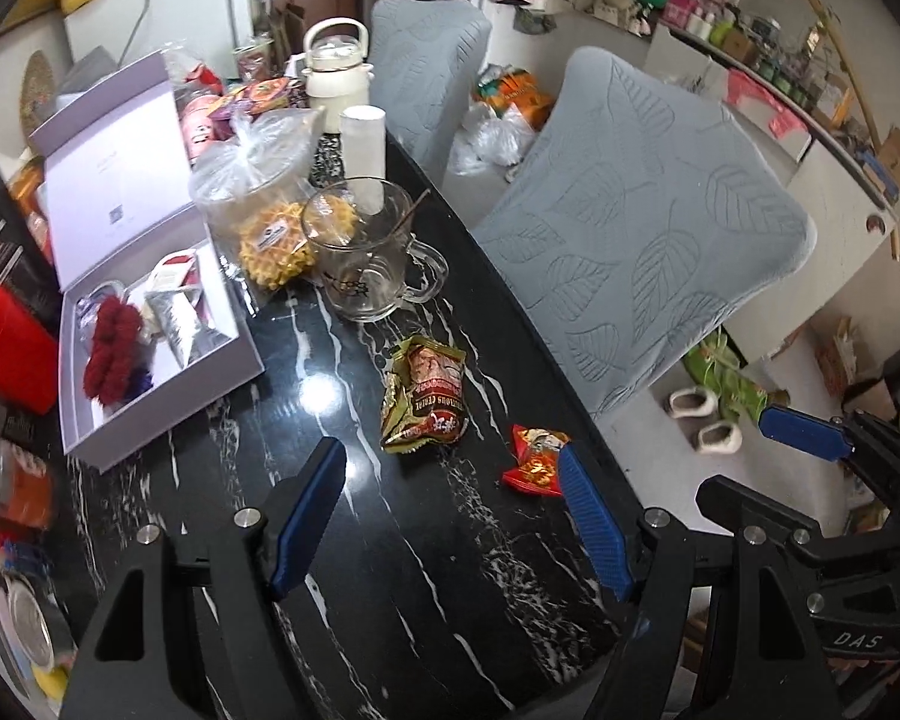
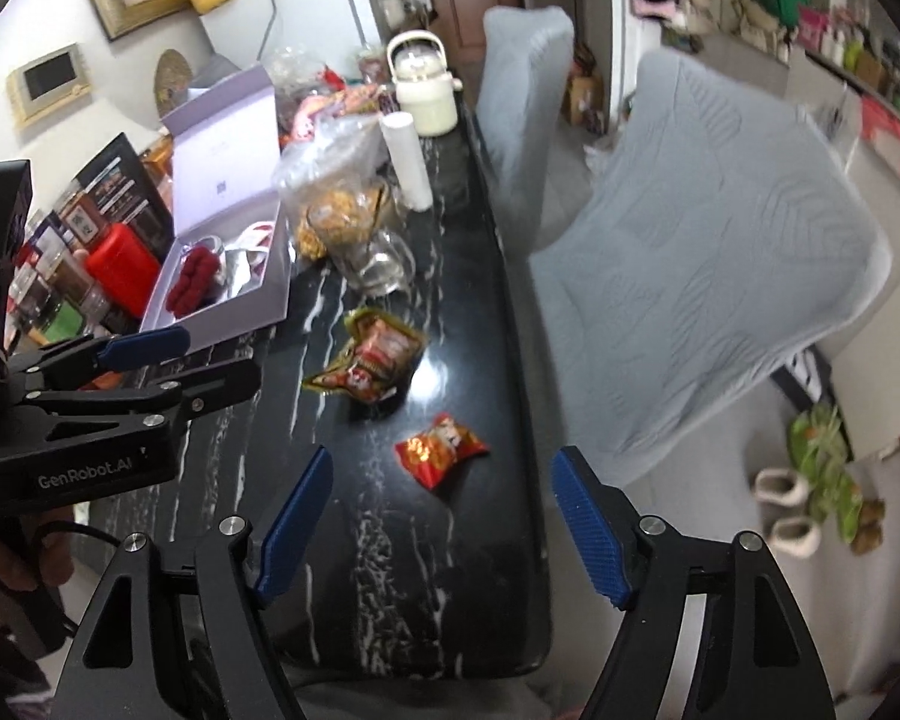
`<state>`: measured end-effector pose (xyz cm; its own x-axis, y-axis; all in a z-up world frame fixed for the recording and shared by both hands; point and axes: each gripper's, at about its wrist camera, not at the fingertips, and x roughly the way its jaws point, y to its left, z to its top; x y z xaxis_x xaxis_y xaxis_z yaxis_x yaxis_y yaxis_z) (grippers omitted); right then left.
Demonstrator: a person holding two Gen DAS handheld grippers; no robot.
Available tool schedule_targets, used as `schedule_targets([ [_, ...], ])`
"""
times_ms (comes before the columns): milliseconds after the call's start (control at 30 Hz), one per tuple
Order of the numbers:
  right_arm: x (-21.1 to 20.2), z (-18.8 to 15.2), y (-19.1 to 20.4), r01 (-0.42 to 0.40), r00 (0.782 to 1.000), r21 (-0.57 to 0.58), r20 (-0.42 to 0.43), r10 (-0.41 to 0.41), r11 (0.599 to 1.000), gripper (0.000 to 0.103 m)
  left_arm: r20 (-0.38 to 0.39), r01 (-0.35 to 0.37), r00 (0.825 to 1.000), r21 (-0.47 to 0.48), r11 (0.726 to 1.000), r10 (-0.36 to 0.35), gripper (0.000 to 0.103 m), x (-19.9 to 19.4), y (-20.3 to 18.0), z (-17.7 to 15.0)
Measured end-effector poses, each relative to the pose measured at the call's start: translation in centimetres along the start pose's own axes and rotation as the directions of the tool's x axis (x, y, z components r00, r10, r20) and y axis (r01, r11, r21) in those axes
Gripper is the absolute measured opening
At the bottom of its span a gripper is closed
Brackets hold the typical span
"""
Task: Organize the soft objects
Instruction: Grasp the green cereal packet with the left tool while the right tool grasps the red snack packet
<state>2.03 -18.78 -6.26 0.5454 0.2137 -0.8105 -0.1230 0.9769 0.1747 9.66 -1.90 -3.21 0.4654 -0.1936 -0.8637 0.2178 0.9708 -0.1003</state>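
A crumpled gold and red cereal sachet (image 1: 426, 396) (image 2: 372, 366) lies on the black marble table (image 1: 390, 588). A small red packet (image 1: 537, 459) (image 2: 441, 450) lies nearer the table's right edge. My left gripper (image 1: 450, 456) hovers open just short of the sachet, its right pad beside the red packet. My right gripper (image 2: 444, 462) stands open above the red packet, nothing between its pads. An open white box (image 1: 162, 420) (image 2: 228, 312) at the left holds a red fuzzy scrunchie (image 1: 111, 354) (image 2: 195, 279) and a silver pouch (image 1: 180, 324).
A glass mug (image 1: 372, 258), a clear bag of yellow snacks (image 1: 270, 240), a white cylinder (image 1: 363, 144) and a white kettle (image 1: 336, 72) crowd the far table. Jars and a red box (image 1: 6, 348) line the left. Two grey-covered chairs (image 1: 648, 240) stand along the right edge.
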Motion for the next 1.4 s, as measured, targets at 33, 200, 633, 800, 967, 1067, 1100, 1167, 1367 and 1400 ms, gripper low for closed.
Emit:
schedule_targets([
  [33,0.6,0.0,-0.1,0.001,1.000,0.012,-0.016,-0.001,1.000,0.076,-0.005,0.001,1.000,0.013,1.000,-0.001,0.073,0.5,0.0,0.1],
  [200,3.6,-0.3,-0.5,-0.002,0.997,0.051,-0.083,0.006,0.999,0.076,-0.039,0.004,0.999,0.074,0.997,-0.001,0.073,3.0,-0.1,0.5],
  [633,10.7,-1.4,-2.1,-0.009,0.971,0.198,-0.231,0.055,0.980,0.076,-0.165,0.077,0.985,0.159,0.984,-0.050,0.073,10.3,0.5,1.6],
  [800,12.9,-1.3,-2.9,-0.005,0.962,0.269,-0.260,0.078,0.963,0.076,-0.190,0.091,0.980,0.173,0.981,-0.058,0.073,12.6,0.6,2.4],
  [967,14.5,-0.9,-2.9,-0.012,0.959,0.307,-0.267,0.098,0.952,0.076,-0.219,0.108,0.973,0.187,0.977,-0.066,0.073,14.7,1.2,3.1],
  [1067,15.7,-0.7,-2.7,0.005,0.955,0.313,-0.282,0.088,0.950,0.076,-0.242,0.124,0.967,0.187,0.974,-0.077,0.073,15.9,1.6,3.2],
  [1100,15.9,-0.6,-2.7,0.011,0.956,0.312,-0.283,0.082,0.950,0.076,-0.249,0.131,0.965,0.186,0.974,-0.082,0.073,16.2,1.6,3.2],
  [1167,16.2,-0.5,-2.5,0.022,0.959,0.308,-0.277,0.068,0.951,0.076,-0.272,0.154,0.957,0.181,0.971,-0.101,0.073,17.0,1.8,3.1],
  [1367,16.9,-0.2,-1.8,0.044,0.964,0.292,-0.264,0.036,0.955,0.071,-0.297,0.172,0.948,0.176,0.969,-0.114,0.073,18.6,2.1,3.0],
  [1400,16.8,-0.2,-1.7,0.051,0.965,0.286,-0.262,0.026,0.957,0.069,-0.303,0.175,0.946,0.173,0.969,-0.117,0.073,18.8,2.2,3.0],
])
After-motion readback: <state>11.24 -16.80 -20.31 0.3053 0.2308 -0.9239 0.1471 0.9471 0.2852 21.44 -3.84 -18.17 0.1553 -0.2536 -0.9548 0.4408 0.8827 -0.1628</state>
